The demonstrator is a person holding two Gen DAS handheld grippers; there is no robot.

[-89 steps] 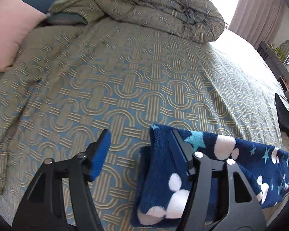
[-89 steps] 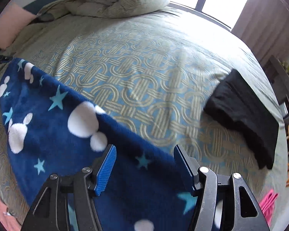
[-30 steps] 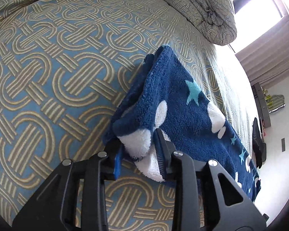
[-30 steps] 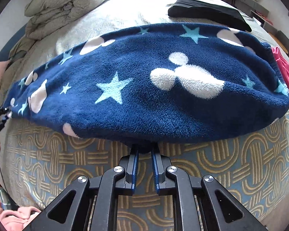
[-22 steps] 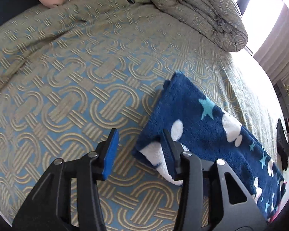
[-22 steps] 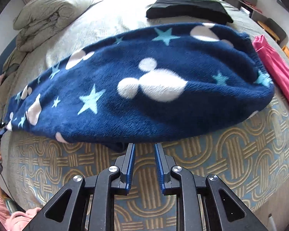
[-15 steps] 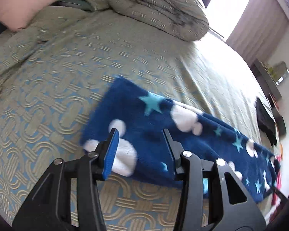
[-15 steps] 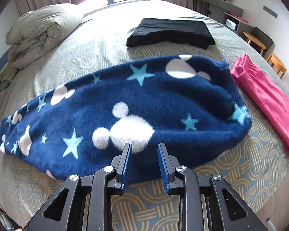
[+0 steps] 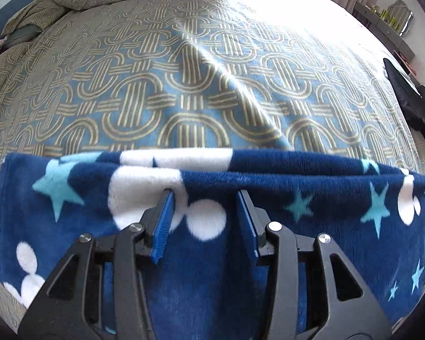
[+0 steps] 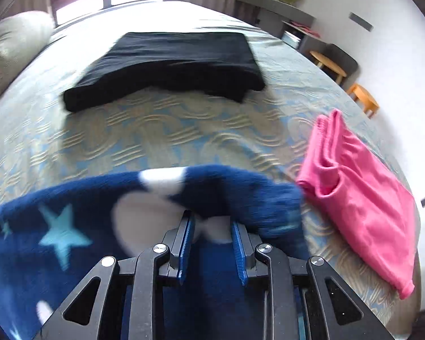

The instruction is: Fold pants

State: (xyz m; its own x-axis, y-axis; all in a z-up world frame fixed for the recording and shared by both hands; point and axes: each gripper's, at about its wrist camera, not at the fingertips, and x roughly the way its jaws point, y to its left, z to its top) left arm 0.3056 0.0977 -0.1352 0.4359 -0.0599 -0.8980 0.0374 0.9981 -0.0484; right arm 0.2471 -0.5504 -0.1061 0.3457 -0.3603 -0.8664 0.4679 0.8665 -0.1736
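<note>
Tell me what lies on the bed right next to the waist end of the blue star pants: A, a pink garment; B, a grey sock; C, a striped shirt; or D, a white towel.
A: in the right wrist view a pink garment lies beside the end of the blue star pants on the bed.

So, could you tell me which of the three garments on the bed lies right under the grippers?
The navy star-print pants; the black one lies farther up the bed, the pink one off to the right.
</note>
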